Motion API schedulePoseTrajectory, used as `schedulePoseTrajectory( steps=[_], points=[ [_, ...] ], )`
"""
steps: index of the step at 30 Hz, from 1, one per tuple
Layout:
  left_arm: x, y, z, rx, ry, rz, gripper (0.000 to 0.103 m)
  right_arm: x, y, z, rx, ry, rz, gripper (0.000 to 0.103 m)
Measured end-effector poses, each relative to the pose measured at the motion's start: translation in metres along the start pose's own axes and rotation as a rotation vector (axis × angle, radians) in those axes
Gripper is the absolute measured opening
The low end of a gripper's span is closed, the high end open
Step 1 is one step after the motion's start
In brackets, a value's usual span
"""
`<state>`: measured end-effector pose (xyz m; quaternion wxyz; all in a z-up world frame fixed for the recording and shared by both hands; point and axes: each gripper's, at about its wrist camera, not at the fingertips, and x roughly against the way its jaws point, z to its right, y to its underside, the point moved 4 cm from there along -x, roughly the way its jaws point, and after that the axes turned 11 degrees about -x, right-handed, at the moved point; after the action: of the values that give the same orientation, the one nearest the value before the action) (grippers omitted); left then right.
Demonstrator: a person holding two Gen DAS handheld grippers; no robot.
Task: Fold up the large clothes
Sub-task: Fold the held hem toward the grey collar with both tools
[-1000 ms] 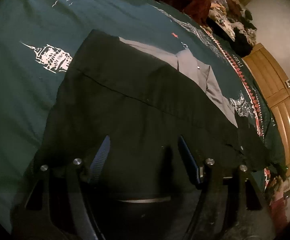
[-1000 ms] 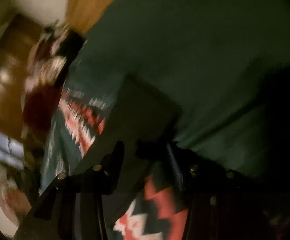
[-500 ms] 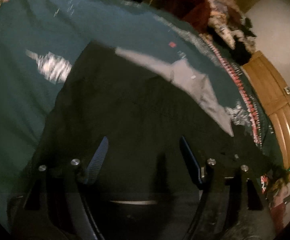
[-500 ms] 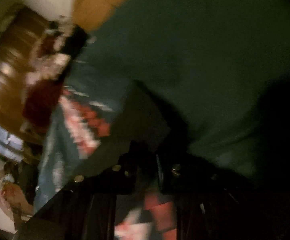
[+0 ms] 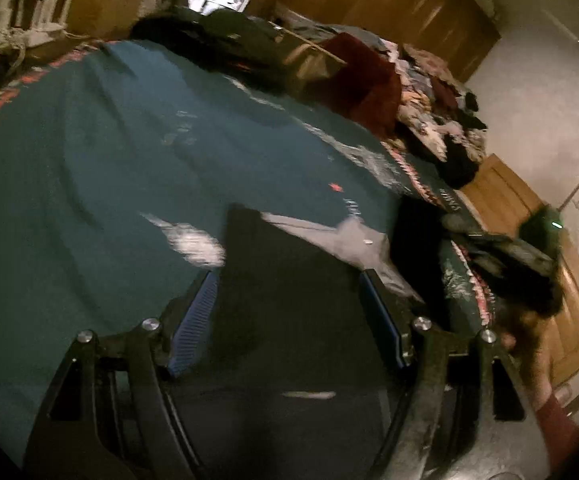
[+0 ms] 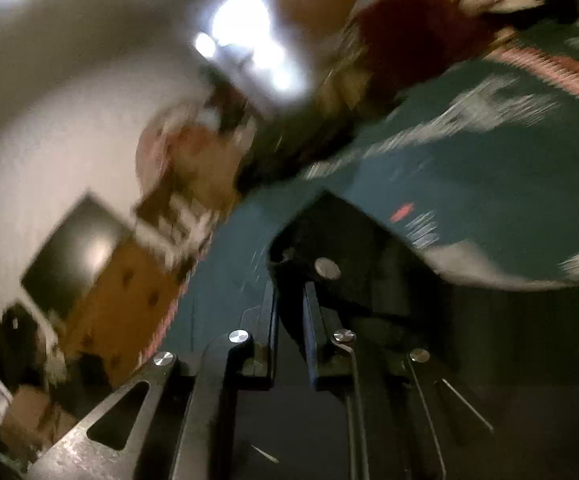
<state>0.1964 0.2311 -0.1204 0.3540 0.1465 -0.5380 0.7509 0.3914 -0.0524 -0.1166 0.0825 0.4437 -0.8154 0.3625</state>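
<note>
Dim bedroom here, with a bed under a teal bedspread with white prints and a red patterned border (image 5: 89,152), wooden wardrobe doors (image 5: 409,4) behind and a heap of mixed clothes (image 5: 429,120) along the far edge. The big dark garment with a grey lining (image 5: 289,280) lies spread on the bedspread right in front of me. My left tool (image 5: 285,304) hangs over it with its fingers spread wide, nothing between them. My right tool (image 6: 289,300) has just been closing and now pinches a dark edge of that garment. Both views are pretty blurry.
</note>
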Motion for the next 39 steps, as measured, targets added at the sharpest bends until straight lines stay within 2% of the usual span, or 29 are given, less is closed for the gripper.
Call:
schedulePoseTrajectory(
  steps=[1,4,8,12,14,16,17,18,20,22,23,25,29,32,33,34,36,39],
  points=[
    [0.003,0.003,-0.008,0.007,-0.009,-0.004,0.071,-0.039,0.016,-0.01,0.029,0.007,-0.056,0.014],
    [0.007,0.019,-0.039,0.05,-0.04,-0.022,0.071,-0.112,0.053,-0.013,0.03,0.017,-0.172,0.014],
    [-0.002,0.037,-0.053,0.1,-0.044,-0.047,0.071,-0.159,0.108,-0.011,0.032,0.017,-0.259,0.014],
    [-0.016,0.044,-0.048,0.118,-0.011,-0.061,0.071,-0.186,0.131,-0.013,0.062,-0.005,-0.361,0.018],
    [-0.026,0.039,-0.038,0.096,0.024,-0.077,0.071,-0.17,0.131,-0.01,0.084,-0.021,-0.348,0.018],
    [-0.041,0.032,-0.023,0.042,0.08,-0.127,0.071,-0.121,0.107,0.017,0.055,-0.01,-0.255,0.019],
    [-0.054,0.031,-0.012,0.012,0.109,-0.173,0.071,-0.096,0.093,0.037,0.026,0.015,-0.205,0.021],
    [-0.067,0.03,-0.002,-0.004,0.134,-0.208,0.071,-0.073,0.085,0.055,0.003,0.048,-0.161,0.029],
    [-0.097,0.029,0.023,-0.018,0.198,-0.267,0.07,-0.015,0.071,0.097,-0.048,0.148,-0.06,0.035],
    [-0.128,0.031,0.045,-0.035,0.212,-0.323,0.065,0.027,0.07,0.127,-0.095,0.193,-0.014,0.035],
    [-0.136,0.033,0.049,-0.032,0.215,-0.341,0.064,0.038,0.073,0.127,-0.101,0.21,-0.002,0.035],
    [-0.156,0.037,0.054,0.002,0.191,-0.387,0.059,0.065,0.081,0.144,-0.117,0.251,0.018,0.035],
    [-0.167,0.032,0.059,0.043,0.146,-0.364,0.059,0.084,0.094,0.153,-0.137,0.259,0.026,0.042],
    [-0.173,0.029,0.056,0.083,0.127,-0.336,0.058,0.092,0.102,0.16,-0.146,0.248,0.024,0.042],
    [-0.176,0.028,0.056,0.083,0.114,-0.325,0.046,0.097,0.102,0.162,-0.145,0.249,0.025,0.042],
    [-0.178,0.028,0.056,0.08,0.093,-0.315,0.011,0.099,0.102,0.162,-0.142,0.25,0.028,0.042],
    [-0.179,0.026,0.055,0.096,0.086,-0.29,0.008,0.109,0.104,0.162,-0.131,0.254,0.044,0.042],
    [-0.142,0.016,0.069,0.025,0.059,-0.169,0.008,0.132,0.098,0.168,-0.13,0.27,0.089,0.042]
  ],
)
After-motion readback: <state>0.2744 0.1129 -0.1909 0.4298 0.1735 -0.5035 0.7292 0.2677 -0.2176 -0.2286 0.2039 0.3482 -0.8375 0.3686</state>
